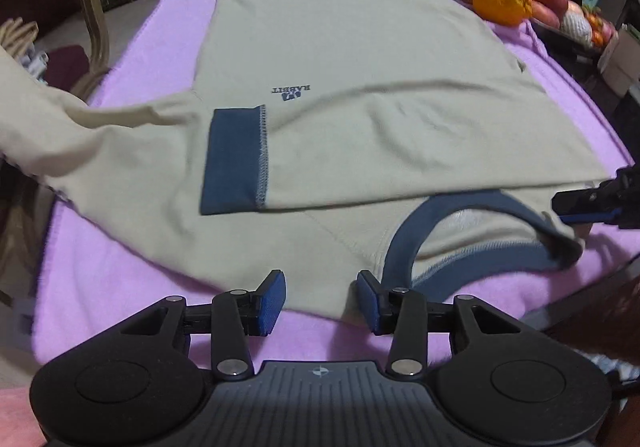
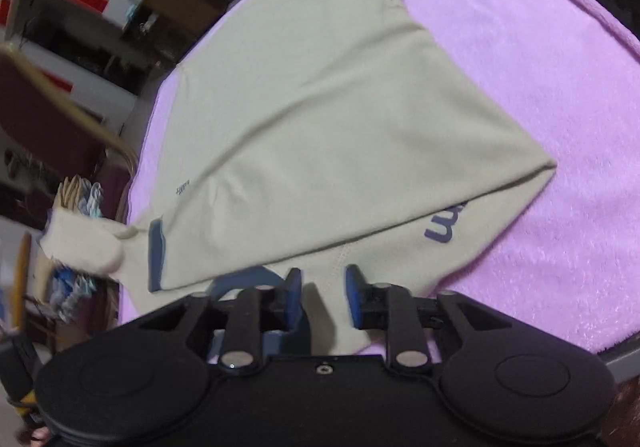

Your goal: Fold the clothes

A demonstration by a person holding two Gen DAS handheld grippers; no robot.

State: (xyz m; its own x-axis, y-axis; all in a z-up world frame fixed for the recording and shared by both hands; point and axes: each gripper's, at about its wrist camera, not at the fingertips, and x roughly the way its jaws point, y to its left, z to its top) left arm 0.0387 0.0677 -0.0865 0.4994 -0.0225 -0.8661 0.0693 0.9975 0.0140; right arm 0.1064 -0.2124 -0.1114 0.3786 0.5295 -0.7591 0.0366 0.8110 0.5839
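The left gripper [image 1: 320, 301] has jaws apart over the beige T-shirt's [image 1: 340, 59] edge, pointing down. The right gripper [image 2: 323, 297] also has jaws apart, holding nothing.

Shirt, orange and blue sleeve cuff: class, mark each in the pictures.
shirt [image 1: 360, 59]: left wrist view, middle of the beige body.
orange [image 1: 500, 1]: left wrist view, middle of its peel.
sleeve cuff [image 1: 234, 161]: left wrist view, middle of the blue band.

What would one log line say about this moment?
task: fold clothes | beige shirt: flat on purple blanket, one side folded over | left gripper: jaws open at near hem | right gripper: open over shirt
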